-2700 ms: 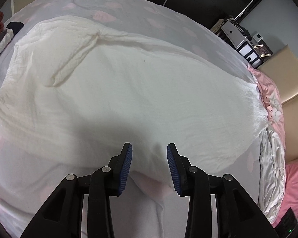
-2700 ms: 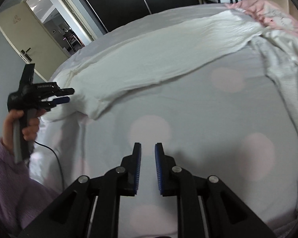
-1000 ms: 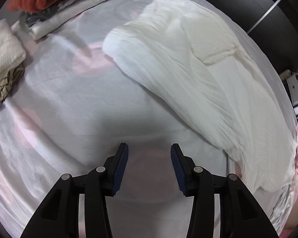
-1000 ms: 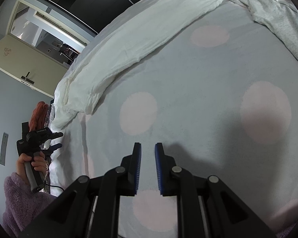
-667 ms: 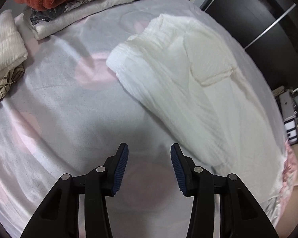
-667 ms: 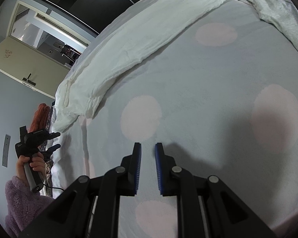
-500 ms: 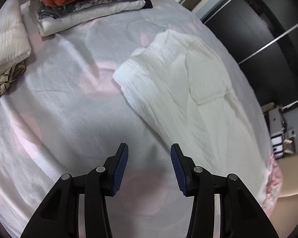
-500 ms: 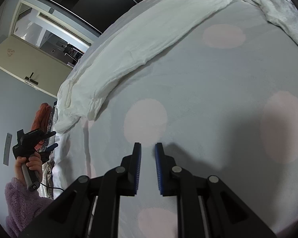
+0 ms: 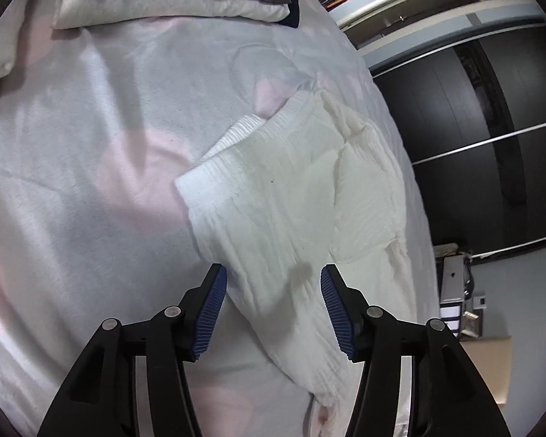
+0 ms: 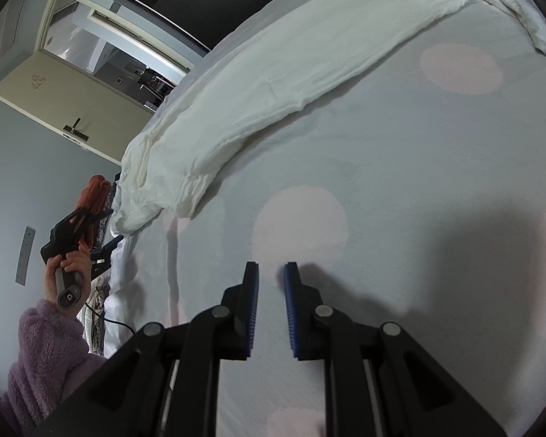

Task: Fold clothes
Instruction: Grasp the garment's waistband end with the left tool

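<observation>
A long white crinkled garment [image 9: 295,196] lies stretched across the bed; its ribbed waistband end [image 9: 222,149] faces me in the left wrist view. My left gripper [image 9: 271,304] is open, its jaws straddling the garment's near edge just above it, holding nothing. In the right wrist view the same garment [image 10: 291,76] runs from the far right to the left edge of the bed. My right gripper [image 10: 271,284] has a narrow gap between its pads, is empty, and hovers over bare bedsheet well short of the garment. The left gripper [image 10: 87,225] shows there at far left, in a hand.
The bed has a white sheet with pale pink dots [image 10: 400,200]. A stack of folded clothes [image 9: 171,3], white, patterned and rust-red, lies at the bed's far edge. A grey-white cloth [image 10: 527,18] is bunched at the far right. Dark wardrobe doors [image 9: 491,127] and an open door [image 10: 80,98] stand beyond.
My left gripper has swung and moved in toward the garment's waistband end, which now fills the view between its jaws. My right gripper has stayed nearly still over the sheet.
</observation>
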`<state>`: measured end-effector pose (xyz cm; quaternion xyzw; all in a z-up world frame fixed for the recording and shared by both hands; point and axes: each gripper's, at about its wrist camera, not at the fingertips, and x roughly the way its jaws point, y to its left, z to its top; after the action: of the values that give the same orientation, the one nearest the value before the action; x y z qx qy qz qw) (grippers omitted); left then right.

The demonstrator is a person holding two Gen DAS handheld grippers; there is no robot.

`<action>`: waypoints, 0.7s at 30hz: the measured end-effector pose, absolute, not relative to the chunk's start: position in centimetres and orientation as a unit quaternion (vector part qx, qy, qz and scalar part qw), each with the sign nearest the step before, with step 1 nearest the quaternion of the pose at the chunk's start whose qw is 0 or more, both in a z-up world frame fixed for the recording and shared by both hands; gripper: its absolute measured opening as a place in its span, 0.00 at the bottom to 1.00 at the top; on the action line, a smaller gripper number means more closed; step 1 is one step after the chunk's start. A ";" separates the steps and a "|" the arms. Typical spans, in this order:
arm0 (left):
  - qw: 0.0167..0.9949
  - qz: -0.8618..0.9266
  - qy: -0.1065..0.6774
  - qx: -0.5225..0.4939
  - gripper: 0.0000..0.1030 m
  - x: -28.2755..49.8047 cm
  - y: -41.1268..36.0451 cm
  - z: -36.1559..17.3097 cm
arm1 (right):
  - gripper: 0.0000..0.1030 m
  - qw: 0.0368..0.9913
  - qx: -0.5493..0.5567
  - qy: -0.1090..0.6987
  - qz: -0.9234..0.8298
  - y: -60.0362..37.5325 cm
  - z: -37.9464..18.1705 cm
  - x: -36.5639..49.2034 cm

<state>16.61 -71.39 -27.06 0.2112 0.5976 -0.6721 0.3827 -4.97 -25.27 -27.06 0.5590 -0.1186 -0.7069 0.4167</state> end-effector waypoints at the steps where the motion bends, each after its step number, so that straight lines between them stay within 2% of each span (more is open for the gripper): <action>1: 0.388 -0.670 0.595 0.215 0.54 16.5 -71.5 -27.2 | 0.15 0.419 0.560 -0.118 -0.705 -25.4 -27.2 -5.0; 6: 0.408 -0.659 0.595 0.211 0.54 16.5 -71.8 -28.0 | 0.15 0.427 0.565 -0.117 -0.696 -26.0 -27.8 -5.2; 7: 0.413 -0.660 0.591 0.211 0.46 16.5 -71.7 -28.0 | 0.15 0.427 0.565 -0.118 -0.696 -26.0 -27.8 -5.3; 8: 0.421 -0.662 0.582 0.215 0.32 16.4 -71.7 -27.8 | 0.15 0.428 0.566 -0.120 -0.695 -26.1 -27.9 -5.4; 10: 0.433 -0.663 0.570 0.220 0.17 16.5 -71.6 -27.7 | 0.15 0.429 0.566 -0.122 -0.693 -26.2 -28.1 -5.5; 12: 0.436 -0.660 0.574 0.209 0.11 16.9 -71.5 -27.7 | 0.15 0.429 0.567 -0.123 -0.692 -26.2 -28.2 -5.6; 16: 0.440 -0.660 0.579 0.189 0.06 18.0 -71.1 -26.6 | 0.15 0.431 0.567 -0.127 -0.690 -26.2 -28.3 -5.7; 21: 0.435 -0.671 0.575 0.172 0.06 20.6 -68.9 -24.8 | 0.15 0.431 0.566 -0.131 -0.691 -26.0 -28.2 -5.9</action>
<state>20.64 -68.92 -24.78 0.1723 0.5754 -0.6709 0.4348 -5.85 -26.04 -28.16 0.5661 -0.1312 -0.6905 0.4308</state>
